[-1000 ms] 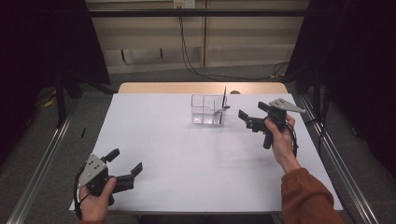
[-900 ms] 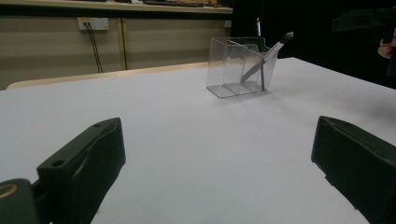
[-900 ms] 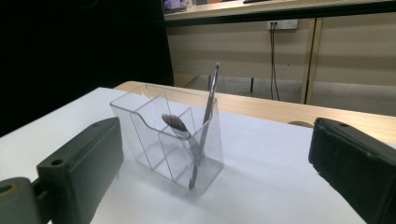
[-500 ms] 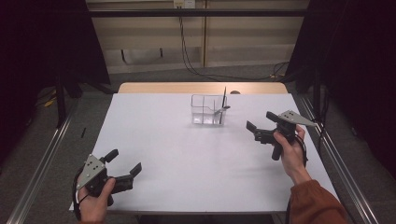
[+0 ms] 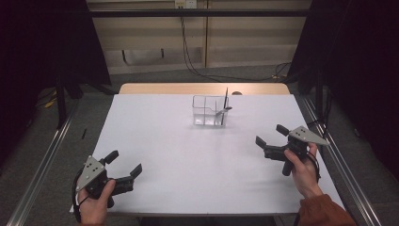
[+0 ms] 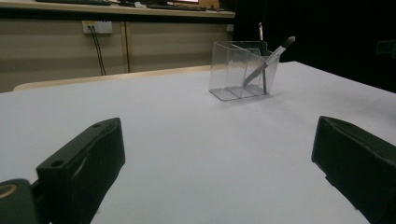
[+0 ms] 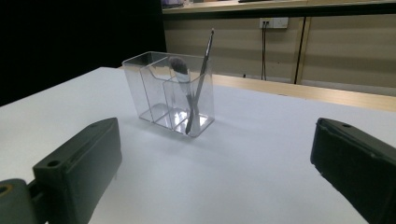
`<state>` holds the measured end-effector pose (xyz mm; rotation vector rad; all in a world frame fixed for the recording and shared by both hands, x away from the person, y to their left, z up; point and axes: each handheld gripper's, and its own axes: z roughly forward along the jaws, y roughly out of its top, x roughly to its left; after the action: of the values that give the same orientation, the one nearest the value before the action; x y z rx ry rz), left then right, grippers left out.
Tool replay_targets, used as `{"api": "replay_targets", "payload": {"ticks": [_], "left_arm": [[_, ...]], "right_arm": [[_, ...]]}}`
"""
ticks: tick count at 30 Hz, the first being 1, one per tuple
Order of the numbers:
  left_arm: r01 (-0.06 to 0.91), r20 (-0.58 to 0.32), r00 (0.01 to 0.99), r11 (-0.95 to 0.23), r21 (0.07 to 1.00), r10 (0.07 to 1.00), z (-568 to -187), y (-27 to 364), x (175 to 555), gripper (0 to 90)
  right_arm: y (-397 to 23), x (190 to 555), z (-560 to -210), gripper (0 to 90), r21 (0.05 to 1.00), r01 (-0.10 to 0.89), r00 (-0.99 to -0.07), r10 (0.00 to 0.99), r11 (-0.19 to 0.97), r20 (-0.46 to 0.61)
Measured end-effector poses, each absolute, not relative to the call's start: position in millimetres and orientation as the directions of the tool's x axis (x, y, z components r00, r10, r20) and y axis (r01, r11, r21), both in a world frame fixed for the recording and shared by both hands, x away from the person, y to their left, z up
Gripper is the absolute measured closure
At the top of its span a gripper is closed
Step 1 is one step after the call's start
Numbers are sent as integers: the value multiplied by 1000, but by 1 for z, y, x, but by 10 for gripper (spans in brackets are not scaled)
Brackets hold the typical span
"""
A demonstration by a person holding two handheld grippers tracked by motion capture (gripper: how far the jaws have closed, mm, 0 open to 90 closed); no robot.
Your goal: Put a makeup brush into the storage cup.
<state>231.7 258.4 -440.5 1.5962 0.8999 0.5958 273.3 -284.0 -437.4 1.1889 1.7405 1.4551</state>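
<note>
A clear plastic organizer (image 5: 209, 111) with three compartments stands upright at the far middle of the white table (image 5: 188, 160). Two slim brushes (image 5: 224, 107) lean crossed in its right-hand compartment. In the left gripper view the organizer (image 6: 242, 70) stands far ahead, and in the right gripper view the organizer (image 7: 169, 93) holds the brushes (image 7: 191, 88) in its nearest compartment. My left gripper (image 5: 123, 164) rests near the front left corner, open and empty. Near the right edge, my right gripper (image 5: 271, 136) is held open with nothing in it, pointing left.
A wooden strip (image 5: 202, 88) runs along the table's far edge. Metal rails (image 5: 42, 165) flank both sides of the table. Cables (image 5: 188, 56) hang on the back wall.
My right gripper has drawn back from beside the organizer toward the person, along the right edge of the table. The left gripper has stayed in place.
</note>
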Motion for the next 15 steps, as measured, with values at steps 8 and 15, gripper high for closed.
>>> {"api": "replay_targets", "payload": {"ticks": [8, 15], "left_arm": [[231, -90, 577, -57, 971, 812, -441, 259, 232, 28], [231, -87, 575, -60, 971, 813, -441, 258, 230, 28]], "right_arm": [[-292, 255, -447, 6, 962, 273, -422, 899, 2, 119], [-295, 239, -453, 0, 962, 272, -409, 906, 10, 107]]}}
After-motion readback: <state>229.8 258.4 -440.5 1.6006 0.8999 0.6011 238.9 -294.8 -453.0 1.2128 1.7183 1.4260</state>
